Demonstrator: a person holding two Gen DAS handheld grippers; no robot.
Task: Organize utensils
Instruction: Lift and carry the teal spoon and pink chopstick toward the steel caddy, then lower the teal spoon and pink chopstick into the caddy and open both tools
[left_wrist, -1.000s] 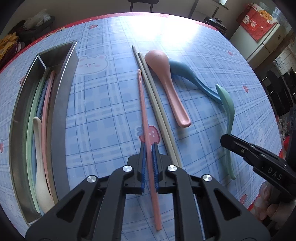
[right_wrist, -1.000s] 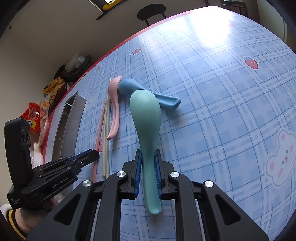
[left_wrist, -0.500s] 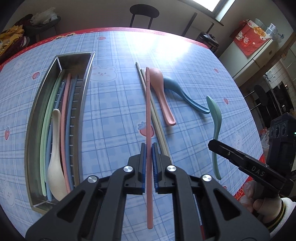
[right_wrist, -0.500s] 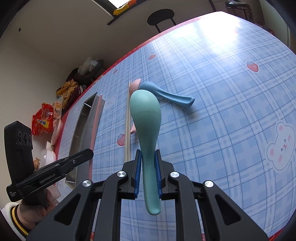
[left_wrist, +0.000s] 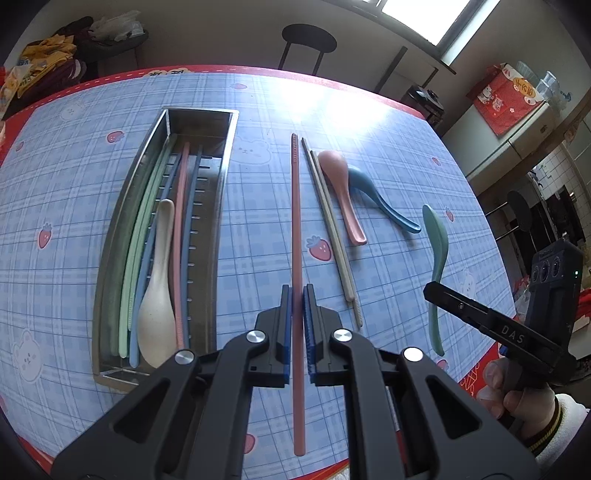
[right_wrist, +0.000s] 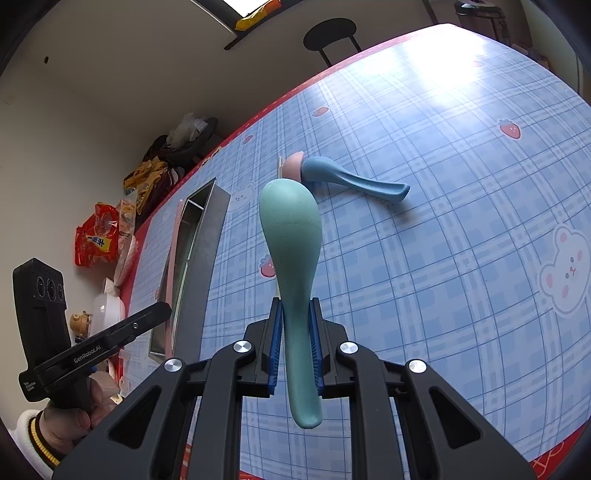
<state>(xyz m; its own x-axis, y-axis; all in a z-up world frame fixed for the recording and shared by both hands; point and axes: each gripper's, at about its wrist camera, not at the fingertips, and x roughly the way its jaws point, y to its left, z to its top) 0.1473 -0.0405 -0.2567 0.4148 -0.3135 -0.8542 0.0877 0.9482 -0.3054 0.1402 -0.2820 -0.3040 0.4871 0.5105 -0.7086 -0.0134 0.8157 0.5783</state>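
Observation:
My left gripper is shut on a pink chopstick and holds it above the table, right of the steel tray. The tray holds a cream spoon and several chopsticks. My right gripper is shut on a teal spoon, lifted above the table; it also shows in the left wrist view. A pink spoon, a blue spoon and a beige chopstick pair lie on the table.
The table has a blue checked cloth with a red edge. A black stool stands beyond the far edge. Bags and clutter lie off the table's left side. The tray also shows in the right wrist view.
Both grippers have risen from the table with their utensils. The pink chopstick and the teal spoon are now lifted, and both views show more of the table.

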